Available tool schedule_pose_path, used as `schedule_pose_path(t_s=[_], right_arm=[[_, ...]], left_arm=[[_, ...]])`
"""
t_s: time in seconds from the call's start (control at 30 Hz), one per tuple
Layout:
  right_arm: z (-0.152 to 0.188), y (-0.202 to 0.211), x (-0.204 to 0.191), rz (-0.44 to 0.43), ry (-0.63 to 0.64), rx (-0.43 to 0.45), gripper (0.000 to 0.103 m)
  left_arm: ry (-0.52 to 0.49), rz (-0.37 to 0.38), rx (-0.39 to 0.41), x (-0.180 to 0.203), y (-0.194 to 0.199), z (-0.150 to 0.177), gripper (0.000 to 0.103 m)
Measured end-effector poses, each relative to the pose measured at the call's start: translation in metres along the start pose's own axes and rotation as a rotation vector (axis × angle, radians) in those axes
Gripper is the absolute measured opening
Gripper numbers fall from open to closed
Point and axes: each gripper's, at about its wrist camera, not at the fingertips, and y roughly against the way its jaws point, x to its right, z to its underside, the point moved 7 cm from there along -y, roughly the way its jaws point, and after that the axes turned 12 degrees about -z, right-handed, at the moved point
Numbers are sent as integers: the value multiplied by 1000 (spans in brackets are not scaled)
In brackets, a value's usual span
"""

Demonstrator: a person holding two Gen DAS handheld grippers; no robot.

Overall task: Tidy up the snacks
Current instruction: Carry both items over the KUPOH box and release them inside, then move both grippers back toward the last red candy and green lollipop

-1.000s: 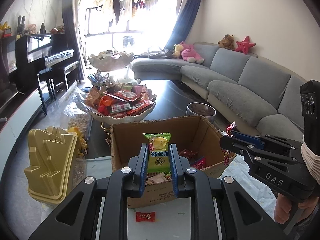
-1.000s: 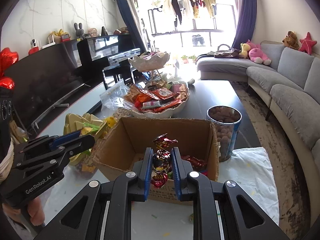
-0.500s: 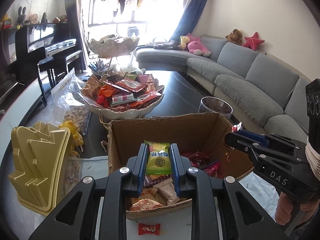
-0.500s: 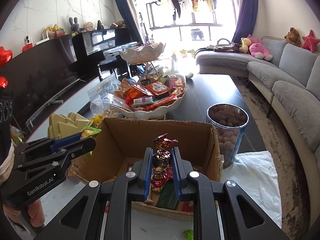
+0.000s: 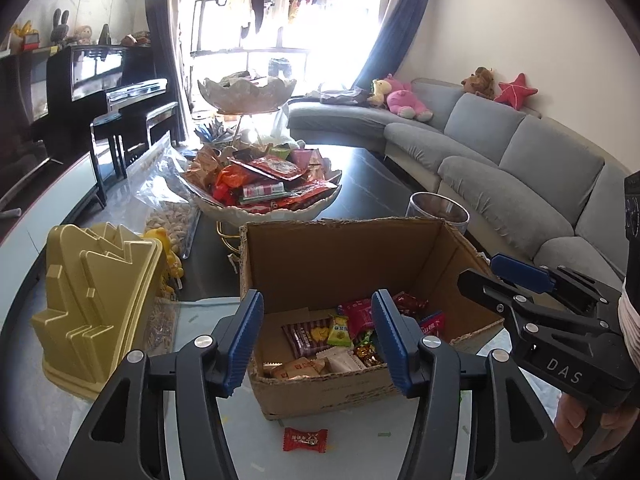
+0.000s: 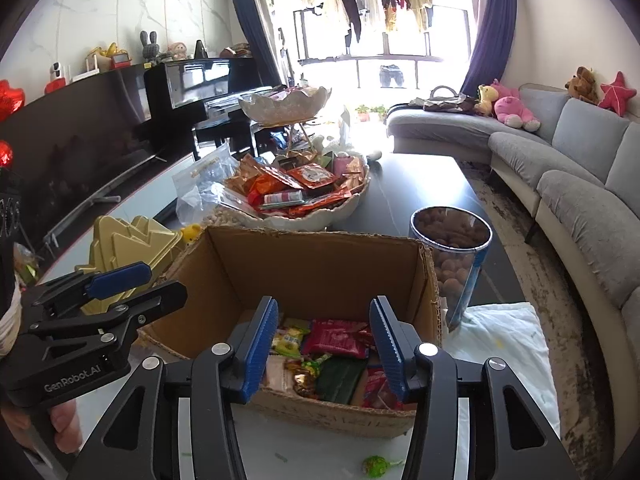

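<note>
- Now the left gripper is seen with its jaws apart and nothing clamped between them; they have just been opening, above the near edge of the cardboard box.
- The green-and-yellow snack packet is found lying inside the box, on top of the other wrapped snacks, untouched by the blue pads.
- The right gripper is likewise spread, jaws just opened, nothing gripped; it is held over the box's near wall.
- A gold-and-red foil candy is seen resting among the packets in the box, beside a dark green wrapper.
- A red wrapped candy is left on the table just in front of the box.
- A green lollipop is also lying on the table, near the box's front.
- A shell-shaped bowl full of snack packets is placed behind the box.
- A clear jar of brown round snacks is stood just beside the box's right wall.
- A gold moulded container is set to the left of the box.
</note>
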Motion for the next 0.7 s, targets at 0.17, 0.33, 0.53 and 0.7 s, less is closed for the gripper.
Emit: schedule_pose_path(t_s=[0.17,0.33,0.53,0.7], right_arm=[[8,22,-9,54,15,47,56],[25,43,-11,134,6,91,63],[57,51,-1,163,-70,76,63],[94,52,15,206,-154,41,63]], left_arm=[[6,-29,45,-7,23,9,63],[-8,-77,72,-10,39,27,65],[-19,-75,36,-8,38,64,70],[-18,-61,-19,-5,29,100,72]])
